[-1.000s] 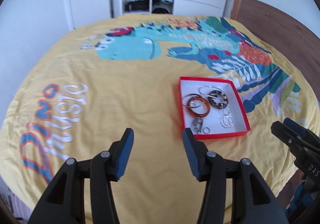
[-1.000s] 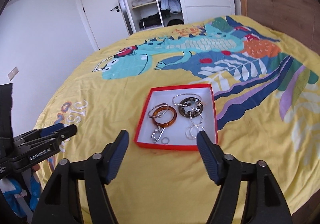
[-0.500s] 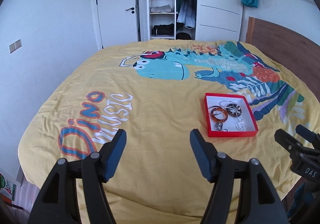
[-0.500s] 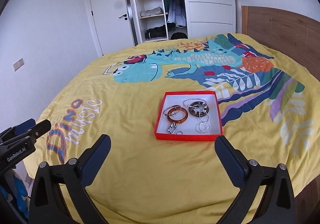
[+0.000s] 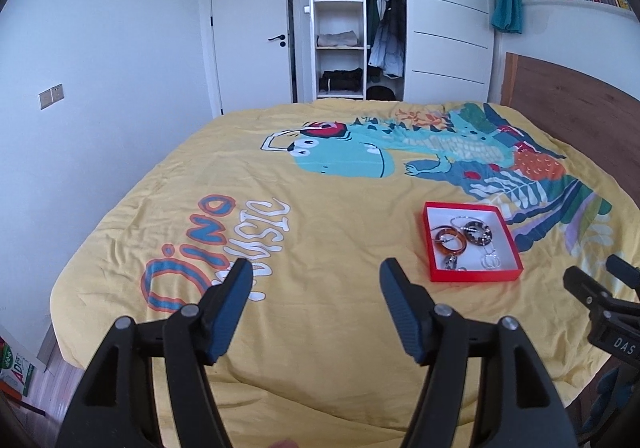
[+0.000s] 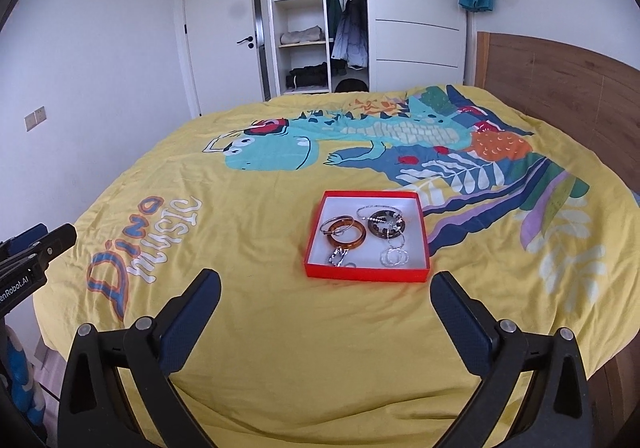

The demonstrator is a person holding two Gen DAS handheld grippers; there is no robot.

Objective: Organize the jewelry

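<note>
A shallow red box (image 5: 476,276) (image 6: 364,274) with a white floor lies on the yellow bedspread (image 5: 320,207) (image 6: 248,207). Inside it sit an amber bangle (image 5: 451,241) (image 6: 347,234), a dark round piece (image 5: 478,234) (image 6: 387,228), thin silver hoops (image 5: 490,260) (image 6: 394,256) and a small silver charm (image 6: 338,256). My left gripper (image 5: 316,282) hangs open over the bed's near part, left of the box, with nothing between its fingers. My right gripper (image 6: 325,294) stands wide open just in front of the box, also empty.
A wooden headboard (image 6: 560,87) runs along the right. Beyond the bed stand an open wardrobe (image 6: 316,19) and a white door (image 5: 252,43). The bed's near edge drops to the floor at the lower left, where a carton (image 5: 14,368) stands.
Both grippers have pulled back and up from the box, which now looks smaller and farther. Their jaws have opened wider, the right one most. The box and jewelry have stayed put.
</note>
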